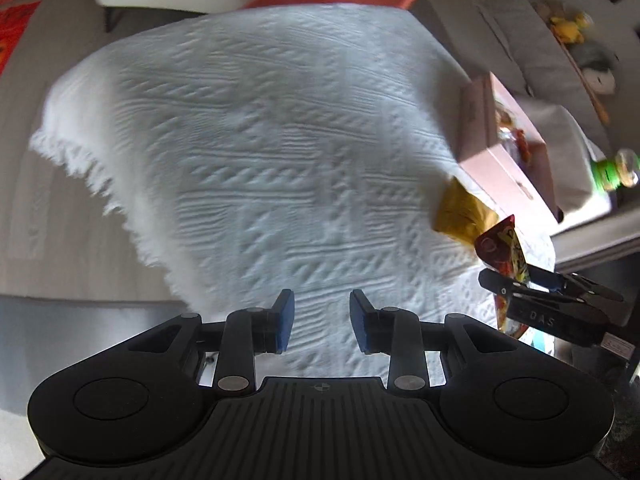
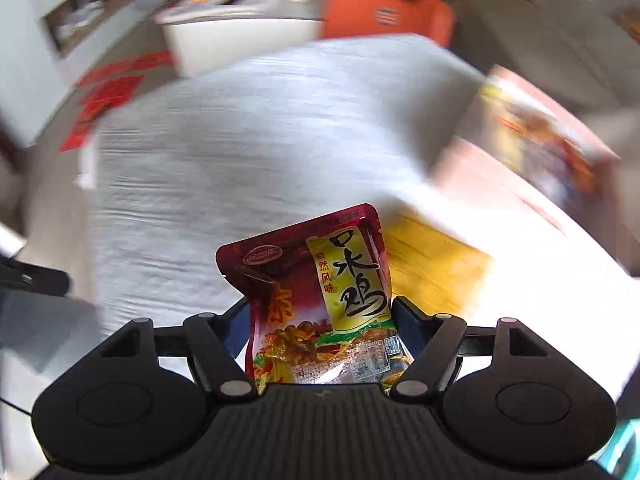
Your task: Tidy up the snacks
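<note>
A: R gripper first. Both pads hidden behind a red snack pouch, which stands up between the fingers. The pouch sits off the cloth in both views, so I read it as clamped on the pouch, low on its body. Can't see pad contact directly.

B: L gripper?

A: Fingers part-way apart, blue pads bare, nothing between them. It hangs over the white knitted cloth with no snack under it.

B: Where's the pouch relative to the target?

A: In air above the cloth's right side, near the pink box, not over it yet. A yellow packet lies on the cloth, touching or just beside the box's near wall. Box already holds some packets; contents blurred, can't ID.

B: Risks?

A: (1) Slip. Film is glossy and the grip is low, so the tall top half is free to flop. R view is heavily smeared, so I judge a fast swing; that could tilt or fling the pouch.
(2) Box wall. If the approach is low, the pouch's lower edge could catch the near rim and push the light box along the cloth.
(3) Yellow packet lies in the path; could get dragged.
(4) Cloth hangs off the table edge w/ fringe; a snagged finger could pull it, and the box w/ it.

B: L idle?

A: Looks so. Could steady the box.
</note>
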